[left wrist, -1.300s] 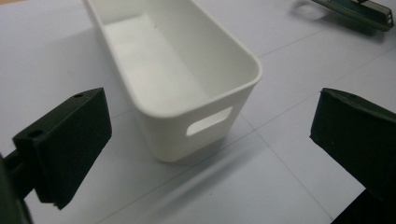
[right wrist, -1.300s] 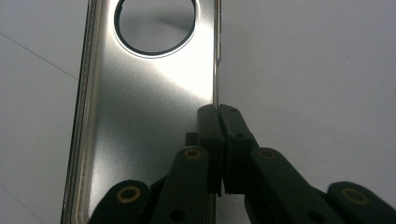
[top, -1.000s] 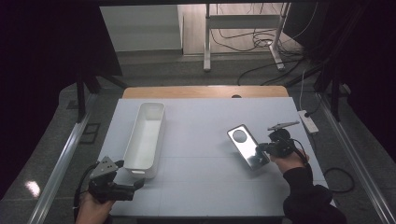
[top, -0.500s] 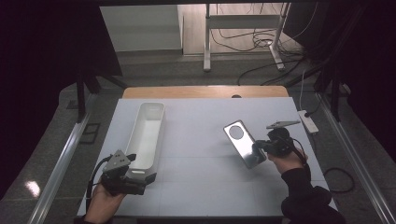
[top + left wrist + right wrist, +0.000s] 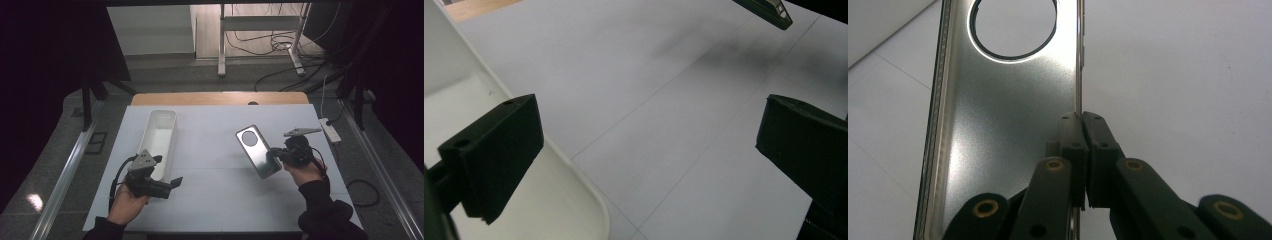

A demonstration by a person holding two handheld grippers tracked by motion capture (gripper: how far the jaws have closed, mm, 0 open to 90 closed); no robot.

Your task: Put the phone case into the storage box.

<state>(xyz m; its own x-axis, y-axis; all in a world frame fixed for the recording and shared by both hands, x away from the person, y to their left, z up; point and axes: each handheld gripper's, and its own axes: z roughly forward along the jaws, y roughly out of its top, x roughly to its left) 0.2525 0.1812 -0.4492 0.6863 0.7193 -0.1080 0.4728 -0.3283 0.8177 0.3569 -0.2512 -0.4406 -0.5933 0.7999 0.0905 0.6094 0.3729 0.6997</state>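
Since a second ago, the left gripper (image 5: 176, 183) has slid rightward along the tray (image 5: 159, 140) at lower left of the high view, while the right gripper (image 5: 274, 155) lifts the metal plate (image 5: 257, 151) at centre right. Left gripper view: jaws wide apart, empty, tray rim at lower left. Right gripper view: jaws pinch the plate's edge at centre, likely tray-bound.

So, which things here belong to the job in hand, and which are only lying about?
In the job:
- silver phone case, clamped at its edge by the right hand-held gripper
- white tray, beside the open left hand-held gripper

Lying about:
- power strip
- floor cables
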